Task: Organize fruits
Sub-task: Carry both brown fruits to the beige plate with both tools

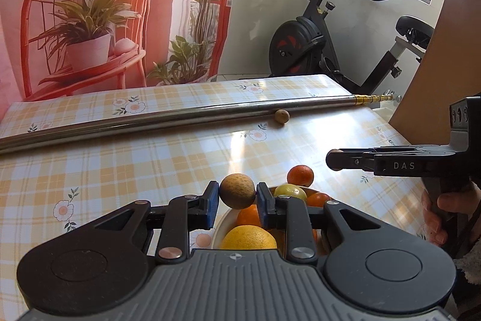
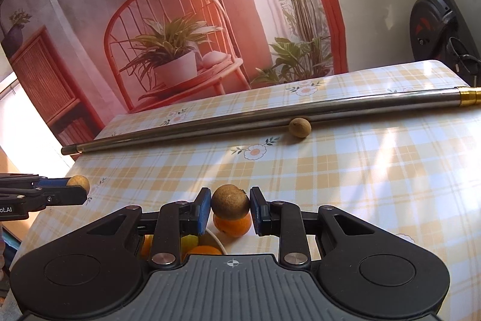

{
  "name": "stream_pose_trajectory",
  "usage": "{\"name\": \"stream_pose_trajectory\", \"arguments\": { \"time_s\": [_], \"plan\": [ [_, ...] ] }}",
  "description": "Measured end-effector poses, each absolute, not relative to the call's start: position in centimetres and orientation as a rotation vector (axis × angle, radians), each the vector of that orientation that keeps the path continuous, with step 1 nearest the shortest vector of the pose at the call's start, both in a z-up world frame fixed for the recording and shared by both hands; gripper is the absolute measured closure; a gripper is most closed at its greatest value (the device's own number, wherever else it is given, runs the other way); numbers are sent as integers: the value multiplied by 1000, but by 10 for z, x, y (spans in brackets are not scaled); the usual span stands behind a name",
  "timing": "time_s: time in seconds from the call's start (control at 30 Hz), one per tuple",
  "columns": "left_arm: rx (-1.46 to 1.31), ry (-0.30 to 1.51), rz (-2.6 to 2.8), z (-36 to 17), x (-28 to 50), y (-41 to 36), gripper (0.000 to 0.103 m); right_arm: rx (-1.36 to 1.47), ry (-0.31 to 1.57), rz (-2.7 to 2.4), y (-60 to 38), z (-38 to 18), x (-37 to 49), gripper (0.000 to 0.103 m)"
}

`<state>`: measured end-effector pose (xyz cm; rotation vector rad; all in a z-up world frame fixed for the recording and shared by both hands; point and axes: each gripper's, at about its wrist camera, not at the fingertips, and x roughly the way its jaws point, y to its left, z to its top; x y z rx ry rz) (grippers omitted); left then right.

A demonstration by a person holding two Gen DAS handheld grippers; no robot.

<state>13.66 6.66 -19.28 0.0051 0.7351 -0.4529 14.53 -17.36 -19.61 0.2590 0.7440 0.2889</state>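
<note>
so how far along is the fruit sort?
Partway. Done: oranges and yellow citrus sit in the bowl, and one small brown fruit rests against the metal rod. In hand: the left hand-held gripper and right hand-held gripper are each shut on a brown fruit, held above the table. Left: setting both down, and perhaps the orange beside the bowl.

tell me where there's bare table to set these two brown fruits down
Free: the wide checked cloth between the metal pole and the bowl, apart from the small brown fruit against the pole. Crowded: the bowl, full of citrus, with an orange beside it.
</note>
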Motion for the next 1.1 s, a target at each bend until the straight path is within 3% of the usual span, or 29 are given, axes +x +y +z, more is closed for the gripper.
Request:
{"name": "stream_pose_trajectory", "arguments": {
  "time_s": [0.47,1.1],
  "plan": [
    [35,798,-540,-202,91,63,75,291,730,341,-158,-177,82,77],
    [31,948,-568,-234,66,54,75,276,808,376,-138,-197,29,77]
  ]
}}
